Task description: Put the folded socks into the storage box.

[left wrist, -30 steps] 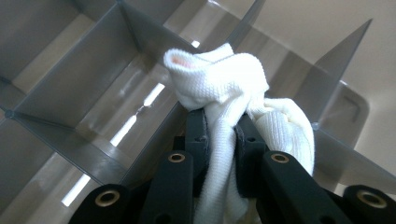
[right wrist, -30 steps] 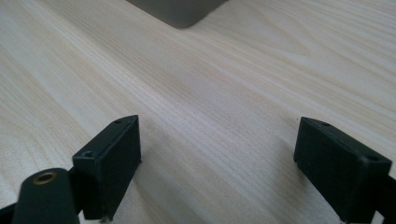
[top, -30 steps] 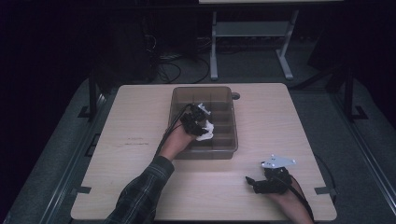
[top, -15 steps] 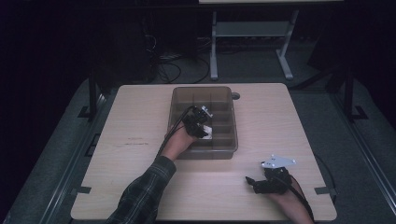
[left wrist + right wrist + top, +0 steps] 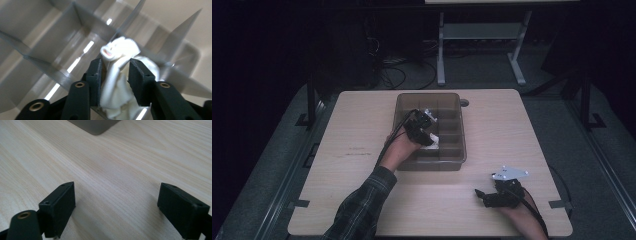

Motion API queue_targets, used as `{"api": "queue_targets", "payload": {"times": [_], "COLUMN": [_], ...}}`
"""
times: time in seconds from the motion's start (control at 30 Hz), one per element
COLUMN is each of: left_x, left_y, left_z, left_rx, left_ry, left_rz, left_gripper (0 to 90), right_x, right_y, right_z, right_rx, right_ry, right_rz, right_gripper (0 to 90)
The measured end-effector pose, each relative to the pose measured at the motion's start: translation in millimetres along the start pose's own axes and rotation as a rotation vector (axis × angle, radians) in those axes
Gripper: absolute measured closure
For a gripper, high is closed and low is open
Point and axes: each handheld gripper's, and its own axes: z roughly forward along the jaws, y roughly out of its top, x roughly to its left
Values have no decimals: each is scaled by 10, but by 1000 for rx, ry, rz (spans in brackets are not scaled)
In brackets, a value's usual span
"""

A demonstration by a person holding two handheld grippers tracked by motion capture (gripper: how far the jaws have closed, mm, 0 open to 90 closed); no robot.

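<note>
The left gripper (image 5: 115,75) looks down into a clear plastic box (image 5: 50,47) split by thin dividers (image 5: 45,70) into compartments. Its two black jaws are closed on a white ribbed cloth (image 5: 117,72), pressing it from both sides. The cloth bulges above the jaws in a rolled knob and hangs in loose folds below and behind them. It may be a sock, though blur makes that hard to tell. Bright streaks of light reflect off the box floor. Pale tabletop (image 5: 175,12) shows beyond the box's rounded corner.
</note>
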Motion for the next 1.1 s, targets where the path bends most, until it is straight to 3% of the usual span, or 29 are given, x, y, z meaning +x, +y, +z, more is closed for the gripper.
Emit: {"api": "queue_targets", "payload": {"times": [0.07,0.17,0.3,0.4,0.57,0.67,0.87,1.1], "left_x": [-27,-90,-111,-91,-58,-57,-23,3], "left_y": [18,43,32,13,9,0,-24,-80], "left_z": [-86,-145,23,146,246,279,138,-56], "left_rx": [-25,-29,25,34,76,66,15,-49], "left_ry": [-4,-27,-25,-30,-37,-47,-58,-61], "left_rz": [3,27,27,-2,1,-14,-17,-13], "left_gripper": [663,819,900,900,900,900,893,762], "right_x": [1,3,3,1,2,1,2,2], "right_y": [0,0,1,-1,-1,-1,-1,-1], "right_z": [0,0,0,-1,-2,-2,-2,-1], "right_rx": [-1,-1,-2,0,1,1,1,0], "right_ry": [2,4,5,0,1,1,1,2], "right_rz": [2,4,5,0,0,0,0,0], "right_gripper": [143,143,143,143,143,143,143,143]}}
